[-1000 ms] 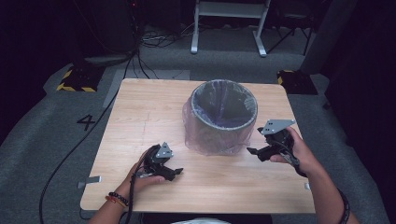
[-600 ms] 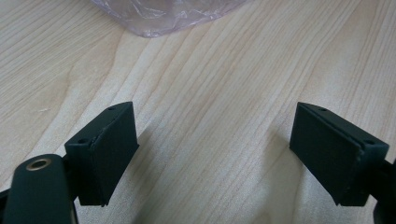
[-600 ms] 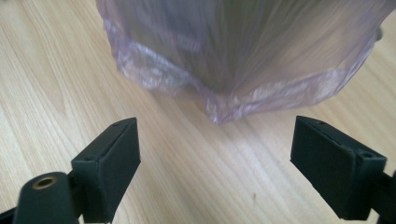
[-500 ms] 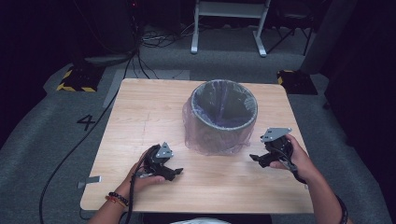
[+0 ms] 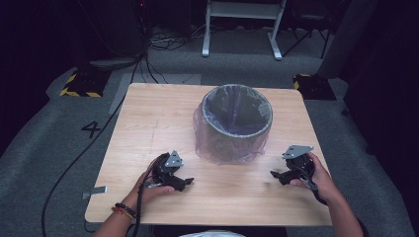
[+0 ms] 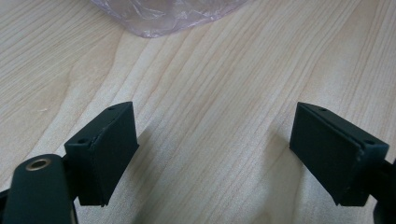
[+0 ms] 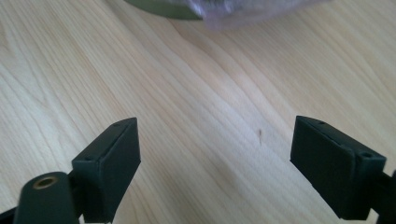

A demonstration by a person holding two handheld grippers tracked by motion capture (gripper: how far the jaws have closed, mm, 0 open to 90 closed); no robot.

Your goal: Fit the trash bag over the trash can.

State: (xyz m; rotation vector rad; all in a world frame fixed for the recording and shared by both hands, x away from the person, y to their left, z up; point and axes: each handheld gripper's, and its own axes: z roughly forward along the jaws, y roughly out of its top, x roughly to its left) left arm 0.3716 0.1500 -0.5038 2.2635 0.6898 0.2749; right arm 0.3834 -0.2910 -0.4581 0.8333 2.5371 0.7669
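Observation:
A grey round bin (image 5: 237, 123) lined with a clear purple-tinted plastic bag (image 5: 232, 148) stands in the middle of the wooden table (image 5: 148, 113). My left gripper (image 5: 185, 182) rests low on the table in front of the bin's left side, open, with nothing between its jaws (image 6: 215, 149). The bag's hem (image 6: 159, 16) lies just beyond it. My right gripper (image 5: 274, 175) sits near the table in front of the bin's right side, open and empty (image 7: 215, 154). The bin's base (image 7: 163, 7) and the bag's hem (image 7: 252, 11) show ahead of it.
A black cable (image 5: 74, 163) trails off the table's left side across the grey floor. A strip of tape (image 5: 95, 191) sticks out at the front left edge. A white frame (image 5: 242, 24) and dark equipment stand behind the table.
My right gripper has come down and toward the front of the table, from beside the bin to just above the tabletop. The left gripper has stayed put.

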